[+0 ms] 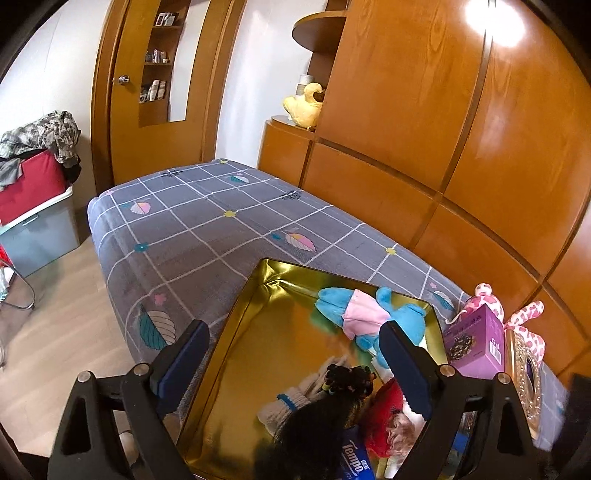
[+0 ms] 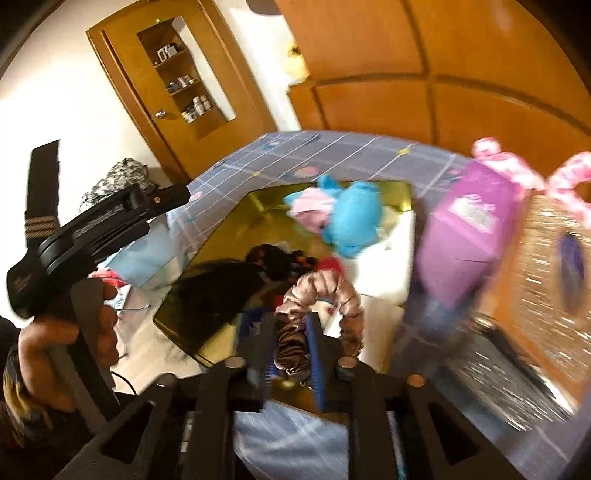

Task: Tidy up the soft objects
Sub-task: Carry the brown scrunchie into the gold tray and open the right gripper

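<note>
Scrunchie (image 2: 317,295), shiny taupe satin, gathered into a ring, arches upward from the right hand-held gripper (image 2: 291,354), which pinches its lower part above the gold tray's (image 2: 221,229) near edge.

A bed under a grey cotton sheet with white grid lines and leaf prints (image 1: 207,229) fills the middle of the room, its long side against a wall of glossy orange-brown wooden panels (image 1: 424,110) that carries a bright light glare (image 1: 495,18) at one o'clock. At eleven o'clock stands a wooden door with a round metal knob (image 1: 123,79) and an inset shelf niche (image 1: 160,59), flanked by plain white walls (image 1: 48,77). Pale wood-look flooring (image 1: 55,332) runs along the bed at eight o'clock, where a grey-blue plastic storage bin (image 1: 40,236) sits at nine o'clock.
</note>
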A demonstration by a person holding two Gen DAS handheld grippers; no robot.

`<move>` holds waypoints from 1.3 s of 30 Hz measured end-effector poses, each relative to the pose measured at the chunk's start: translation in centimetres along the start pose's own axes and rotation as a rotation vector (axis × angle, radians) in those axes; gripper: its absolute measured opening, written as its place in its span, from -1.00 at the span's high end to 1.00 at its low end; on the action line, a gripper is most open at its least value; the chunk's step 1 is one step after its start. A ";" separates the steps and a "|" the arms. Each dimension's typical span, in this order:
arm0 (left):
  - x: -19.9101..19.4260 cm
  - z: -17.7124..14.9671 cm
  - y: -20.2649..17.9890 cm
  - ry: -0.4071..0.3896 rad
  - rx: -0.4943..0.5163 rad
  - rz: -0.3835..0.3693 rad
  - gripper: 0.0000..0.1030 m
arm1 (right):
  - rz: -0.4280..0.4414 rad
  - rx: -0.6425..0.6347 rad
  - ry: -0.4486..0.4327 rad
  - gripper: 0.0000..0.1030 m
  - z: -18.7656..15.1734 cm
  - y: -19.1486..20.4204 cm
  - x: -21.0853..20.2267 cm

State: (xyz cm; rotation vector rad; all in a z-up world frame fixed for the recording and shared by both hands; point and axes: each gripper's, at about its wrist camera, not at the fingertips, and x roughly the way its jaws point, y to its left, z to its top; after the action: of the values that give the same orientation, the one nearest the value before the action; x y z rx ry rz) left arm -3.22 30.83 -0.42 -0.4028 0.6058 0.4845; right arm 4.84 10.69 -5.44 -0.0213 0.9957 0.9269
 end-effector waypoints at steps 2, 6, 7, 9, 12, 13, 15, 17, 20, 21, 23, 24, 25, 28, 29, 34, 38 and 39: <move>0.1 0.0 -0.2 0.000 0.008 -0.005 -0.82 | 0.018 0.035 0.058 0.21 0.0 -0.2 1.7; 0.2 -0.4 -1.1 0.009 0.031 -0.021 -0.82 | 0.007 0.052 0.084 0.20 -1.1 -0.4 2.1; 0.3 -0.6 -1.3 0.015 0.038 -0.026 -0.82 | 0.002 0.048 0.086 0.20 -1.5 -0.4 1.9; 0.4 -1.0 -2.0 0.022 0.052 -0.031 -0.82 | -0.018 0.036 0.077 0.20 -2.0 -0.3 1.2; 0.2 -1.6 -3.3 0.030 0.085 -0.056 -0.82 | -0.040 0.019 0.049 0.20 -2.4 -0.2 -0.2; 0.0 -1.8 -3.7 0.031 0.095 -0.061 -0.82 | -0.055 0.009 0.037 0.20 -2.6 -0.1 -0.6; -0.3 -2.3 -4.6 0.031 0.119 -0.077 -0.82 | -0.085 -0.005 0.016 0.20 -2.8 0.0 -1.4; -0.5 -2.6 -5.3 0.036 0.136 -0.094 -0.82 | -0.112 -0.013 -0.004 0.20 -3.1 0.1 -2.3; -0.9 -3.3 -6.5 0.042 0.167 -0.119 -0.82 | -0.163 -0.020 -0.034 0.20 -3.5 0.1 -3.4; -1.0 -3.5 -6.8 0.042 0.177 -0.127 -0.82 | -0.179 -0.021 -0.045 0.20 -3.6 0.1 -3.8; -1.4 -4.0 -7.6 0.043 0.200 -0.145 -0.82 | -0.214 -0.025 -0.064 0.20 -3.8 0.0 -4.7; -1.6 -4.2 -8.1 0.043 0.212 -0.153 -0.82 | -0.233 -0.028 -0.076 0.20 -4.0 -0.1 -5.2; -1.8 -4.4 -8.5 0.042 0.225 -0.161 -0.82 | -0.251 -0.030 -0.084 0.20 -4.1 -0.3 -5.7; -2.3 -5.1 -9.6 0.044 0.264 -0.184 -0.82 | -0.299 -0.012 -0.112 0.20 -4.4 -1.3 -7.2; -2.4 -5.3 -9.9 0.045 0.273 -0.190 -0.82 | -0.309 0.001 -0.121 0.19 -4.5 -1.8 -7.7; -3.3 -6.7 -11.7 0.050 0.335 -0.226 -0.82 | -0.371 0.087 -0.170 0.17 -5.0 -4.8 -10.6; -3.8 -7.6 -12.9 0.058 0.379 -0.251 -0.82 | -0.431 0.141 -0.192 0.17 -5.8 -7.3 -12.7; -3.9 -7.9 -13.2 0.061 0.388 -0.257 -0.82 | -0.444 0.156 -0.196 0.17 -6.0 -7.9 -13.3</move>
State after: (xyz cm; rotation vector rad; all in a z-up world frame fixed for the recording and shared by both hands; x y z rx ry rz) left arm -2.39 15.01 -1.04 -0.1222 0.6793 0.1036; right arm 3.15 -5.51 -2.31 -0.0187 0.8320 0.4351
